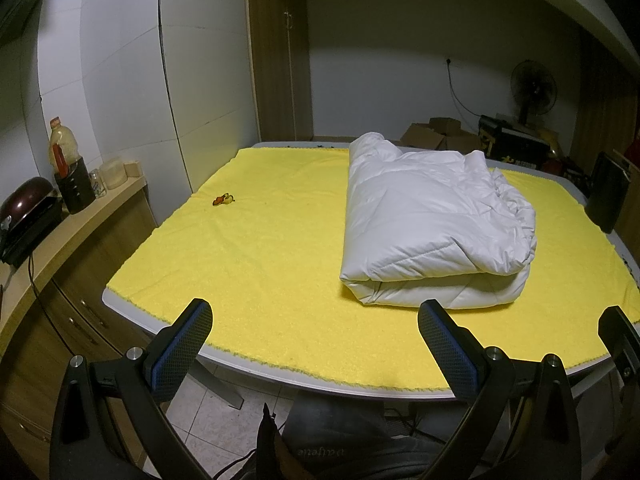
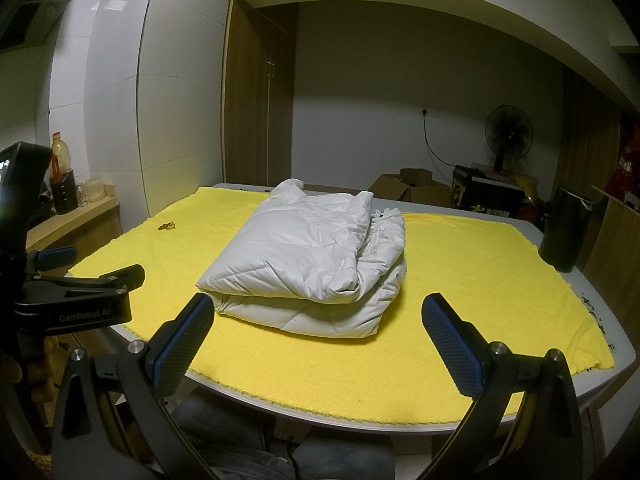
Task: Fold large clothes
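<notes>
Yellow cloth [image 2: 460,264] w/ folded jacket [image 2: 308,256]

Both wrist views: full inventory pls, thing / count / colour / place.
padded jacket: 1, white, folded, on the cloth, right of centre in the left wrist view
cloth: 1, yellow, spread over the table
table: 1, pale grey, rim showing round the cloth
small object: 1, orange-brown, far left on the cloth; type unclear
oil bottle: 1, amber, on the wooden counter at left
fan: 1, black, against the back wall
cardboard boxes: several, brown, on the floor behind the table
cylinder: 1, black, at the table's right edge
left gripper: 1, black with blue pads, open, empty, at the near edge
right gripper: 1, same, open, empty
</notes>
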Available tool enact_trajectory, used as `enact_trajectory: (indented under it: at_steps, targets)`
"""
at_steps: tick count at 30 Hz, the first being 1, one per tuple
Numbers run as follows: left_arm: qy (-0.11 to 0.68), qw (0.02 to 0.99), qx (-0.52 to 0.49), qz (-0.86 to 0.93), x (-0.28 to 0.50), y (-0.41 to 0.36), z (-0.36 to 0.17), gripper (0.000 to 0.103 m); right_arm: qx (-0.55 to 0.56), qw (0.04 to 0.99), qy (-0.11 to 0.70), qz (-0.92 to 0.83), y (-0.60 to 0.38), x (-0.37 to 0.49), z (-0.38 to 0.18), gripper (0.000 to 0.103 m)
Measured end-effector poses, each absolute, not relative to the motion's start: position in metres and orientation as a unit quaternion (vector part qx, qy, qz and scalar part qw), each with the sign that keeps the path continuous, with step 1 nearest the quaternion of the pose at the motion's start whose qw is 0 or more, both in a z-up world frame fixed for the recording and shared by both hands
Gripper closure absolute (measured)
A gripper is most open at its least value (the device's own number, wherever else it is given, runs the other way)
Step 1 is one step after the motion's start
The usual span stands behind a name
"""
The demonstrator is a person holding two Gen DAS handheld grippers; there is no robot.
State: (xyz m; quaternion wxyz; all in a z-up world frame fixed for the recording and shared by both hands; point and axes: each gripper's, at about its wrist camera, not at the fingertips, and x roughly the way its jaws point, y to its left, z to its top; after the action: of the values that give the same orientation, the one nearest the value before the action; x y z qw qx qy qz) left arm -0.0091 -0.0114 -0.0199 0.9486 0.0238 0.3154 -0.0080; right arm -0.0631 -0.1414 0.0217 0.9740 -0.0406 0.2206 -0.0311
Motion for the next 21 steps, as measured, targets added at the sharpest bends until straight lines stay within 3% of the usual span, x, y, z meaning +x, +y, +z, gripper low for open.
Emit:
enact_trajectory:
  at_steps: [21]
  targets:
    - [0.322, 0.946, 0.024, -0.014, -0.0063, -0.0099, -0.0209, 0.0, -0.041, 0.974, 0.221, -0.033, -0.1398, -0.0624, 0.0213, 0.0]
